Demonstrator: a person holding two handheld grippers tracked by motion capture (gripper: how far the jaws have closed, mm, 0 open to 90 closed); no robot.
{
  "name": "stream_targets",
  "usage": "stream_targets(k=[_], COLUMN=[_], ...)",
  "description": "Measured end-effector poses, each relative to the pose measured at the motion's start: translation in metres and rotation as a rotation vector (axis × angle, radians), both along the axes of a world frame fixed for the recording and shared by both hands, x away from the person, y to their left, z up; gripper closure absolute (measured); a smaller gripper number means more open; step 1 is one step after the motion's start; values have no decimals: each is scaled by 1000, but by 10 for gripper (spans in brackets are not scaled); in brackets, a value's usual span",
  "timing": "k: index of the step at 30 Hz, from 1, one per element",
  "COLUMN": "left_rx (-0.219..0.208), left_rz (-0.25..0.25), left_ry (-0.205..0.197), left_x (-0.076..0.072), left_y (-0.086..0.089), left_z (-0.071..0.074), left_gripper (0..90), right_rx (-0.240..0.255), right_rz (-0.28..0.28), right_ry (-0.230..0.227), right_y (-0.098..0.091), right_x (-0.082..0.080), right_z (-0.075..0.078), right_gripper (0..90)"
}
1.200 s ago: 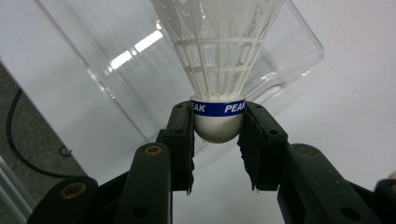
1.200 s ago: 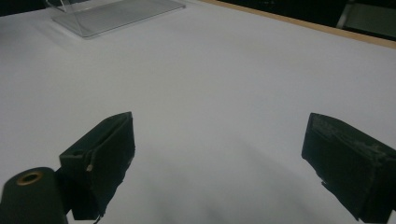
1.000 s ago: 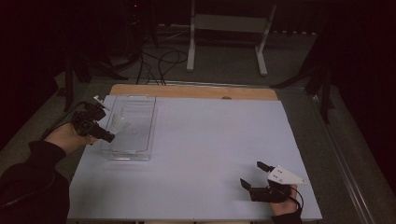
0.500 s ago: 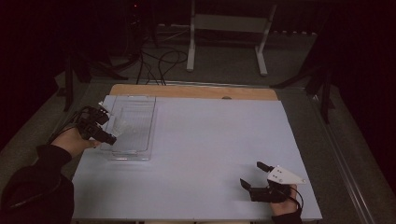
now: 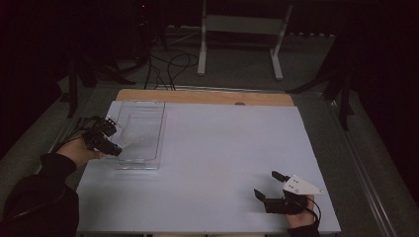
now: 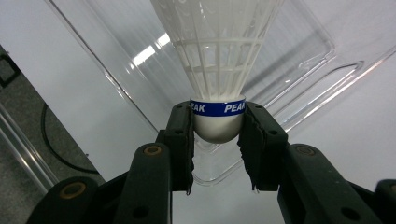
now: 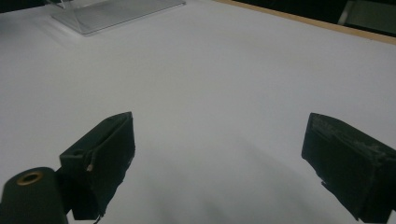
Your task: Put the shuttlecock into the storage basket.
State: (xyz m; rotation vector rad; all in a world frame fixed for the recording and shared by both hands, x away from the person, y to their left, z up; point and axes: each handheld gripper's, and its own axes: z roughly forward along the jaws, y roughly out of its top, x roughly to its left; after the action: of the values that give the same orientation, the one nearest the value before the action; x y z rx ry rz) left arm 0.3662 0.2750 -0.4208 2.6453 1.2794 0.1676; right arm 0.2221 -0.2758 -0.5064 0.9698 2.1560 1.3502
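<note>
Left gripper is clamped on the rounded white cork base of a white feathered shuttlecock with a blue band, directly above the clear rectangular plastic tray, while the right gripper stands open over the white table.

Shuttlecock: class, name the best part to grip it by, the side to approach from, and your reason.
Grip the shuttlecock by its rounded cork base, just under the blue band, from behind the base. It looks firm and fits the left tongs, as now; the flared skirt looks delicate.
</note>
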Motion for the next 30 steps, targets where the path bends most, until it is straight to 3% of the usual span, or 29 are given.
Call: stream_targets(k=[14, 23, 30], left_rx=[11, 47, 37], left_rz=[-3, 14, 9], left_ry=[48, 40, 51], left_x=[10, 13, 11], left_y=[1, -4, -4], left_z=[-6, -4, -1], left_gripper=[661, 660, 634], right_rx=[2, 1, 0], right_rz=[-2, -6, -4], right_ry=[0, -2, -1], right_y=[0, -1, -1], right_x=[-1, -1, 0], right_z=[1, 1, 0], right_gripper=[97, 97, 97])
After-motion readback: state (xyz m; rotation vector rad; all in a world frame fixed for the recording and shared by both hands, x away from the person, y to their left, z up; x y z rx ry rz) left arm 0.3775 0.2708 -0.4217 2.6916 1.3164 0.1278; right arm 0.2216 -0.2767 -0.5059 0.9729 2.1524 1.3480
